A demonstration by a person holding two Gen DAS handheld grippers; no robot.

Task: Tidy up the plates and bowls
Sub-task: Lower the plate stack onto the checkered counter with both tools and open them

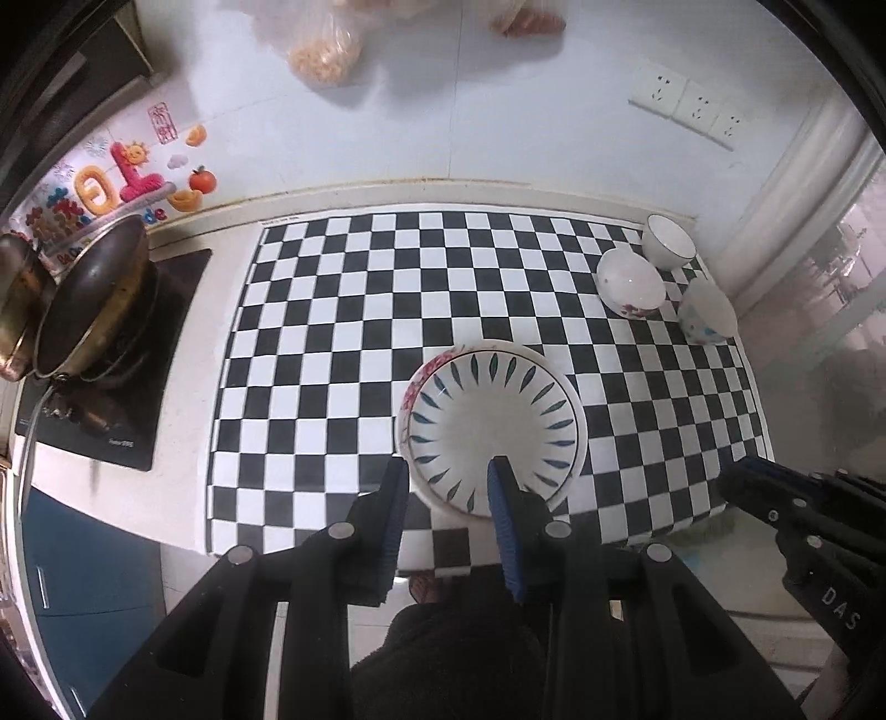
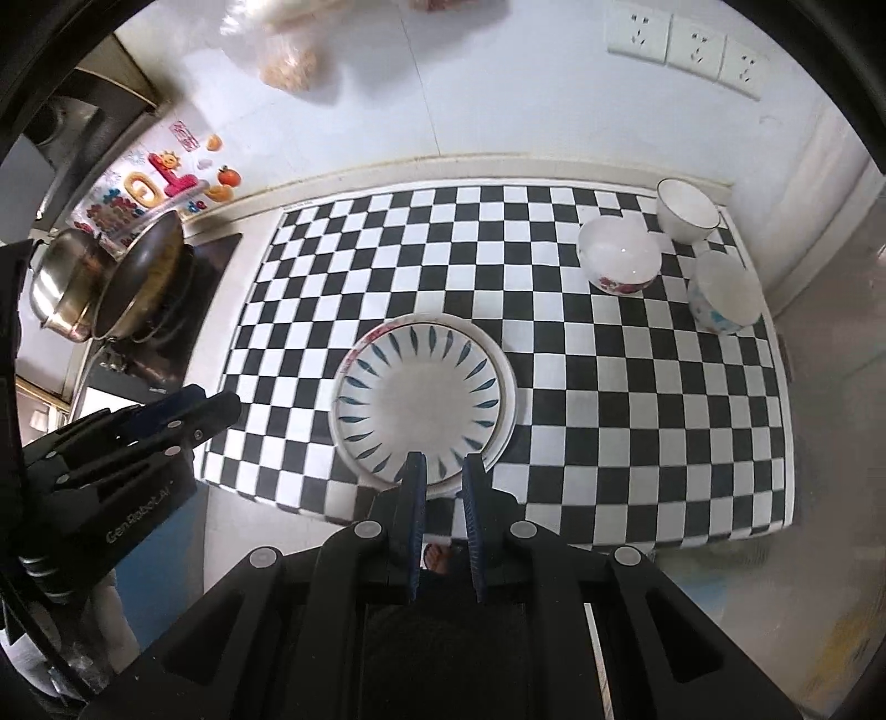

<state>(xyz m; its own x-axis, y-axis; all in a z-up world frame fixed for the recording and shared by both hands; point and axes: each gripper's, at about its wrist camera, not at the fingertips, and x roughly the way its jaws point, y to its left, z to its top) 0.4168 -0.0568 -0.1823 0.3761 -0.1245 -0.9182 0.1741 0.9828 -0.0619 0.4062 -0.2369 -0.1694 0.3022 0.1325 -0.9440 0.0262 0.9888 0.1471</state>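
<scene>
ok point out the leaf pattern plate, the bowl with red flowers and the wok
leaf pattern plate (image 2: pixel 423 390), right wrist view, on its plain white centre
bowl with red flowers (image 2: pixel 619 256), right wrist view, on its white inside
wok (image 1: pixel 97 296), left wrist view, on its dark inner surface

Dark wok (image 1: pixel 97 310) and steel pot (image 2: pixel 63 291) at the counter's (image 1: pixel 183 498) left edge, wall sockets (image 2: pixel 686 47) above the back.

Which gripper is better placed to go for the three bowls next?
Probably the right gripper. The three bowls sit at the checkered mat's far right corner, on its side, while the left gripper would have to cross over the stacked plates. Both look free.
</scene>
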